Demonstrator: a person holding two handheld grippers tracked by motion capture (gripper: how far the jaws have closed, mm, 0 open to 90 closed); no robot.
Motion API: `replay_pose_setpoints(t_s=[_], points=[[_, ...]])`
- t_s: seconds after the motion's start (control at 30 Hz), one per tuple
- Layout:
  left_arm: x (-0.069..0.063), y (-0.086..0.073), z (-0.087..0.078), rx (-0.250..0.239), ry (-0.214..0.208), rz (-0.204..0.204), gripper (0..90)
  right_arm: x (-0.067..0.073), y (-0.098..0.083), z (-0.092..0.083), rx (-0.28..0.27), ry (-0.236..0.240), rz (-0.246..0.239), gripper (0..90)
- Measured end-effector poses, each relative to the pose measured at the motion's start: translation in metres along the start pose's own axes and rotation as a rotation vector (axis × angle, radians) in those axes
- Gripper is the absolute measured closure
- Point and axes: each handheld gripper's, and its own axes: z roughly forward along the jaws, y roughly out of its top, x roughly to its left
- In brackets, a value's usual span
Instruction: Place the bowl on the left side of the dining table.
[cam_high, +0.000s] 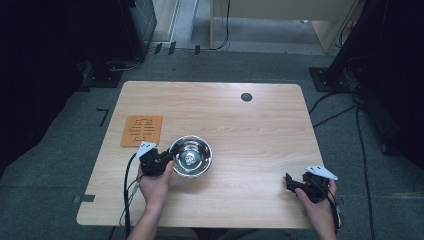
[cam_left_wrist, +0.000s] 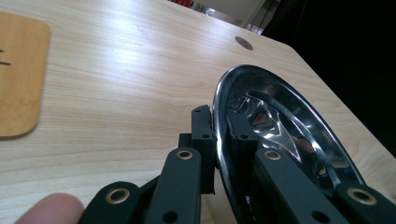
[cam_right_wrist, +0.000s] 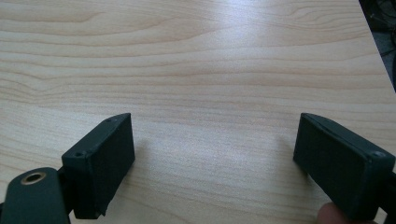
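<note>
Our left hand-held gripper (cam_left_wrist: 219, 140) clamps the steel bowl's (cam_high: 191, 156) near rim, left of centre on the tabletop (cam_high: 260, 135). We keep it level while moving, avoiding the wooden coaster (cam_high: 142, 131); the right hand-held gripper (cam_right_wrist: 215, 154) rests released.

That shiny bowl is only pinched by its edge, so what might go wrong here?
The left hand-held gripper clamps just the thin rim of the round polished steel bowl, one jaw inside and one outside. Smooth metal like that might slip or swing out of the grip if lifted quickly. The bowl is also close to the orange wooden trivet, so dragging it left may bump it. The right hand-held gripper stands open, far away, unable to steady anything.
</note>
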Motion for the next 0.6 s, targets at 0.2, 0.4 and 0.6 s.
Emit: replay_pose_setpoints(t_s=[0.2, 0.4, 0.6], points=[[0.011, 0.004, -0.001, -0.013, 0.021, -0.024, 85.0, 0.0, 0.0, 0.0, 0.0, 0.0, 0.0, 11.8], [0.02, 0.008, -0.003, -0.019, 0.028, -0.044, 85.0, 0.0, 0.0, 0.0, 0.0, 0.0, 0.0, 11.8], [0.031, 0.012, -0.006, -0.036, 0.051, -0.066, 85.0, 0.0, 0.0, 0.0, 0.0, 0.0, 0.0, 11.8]])
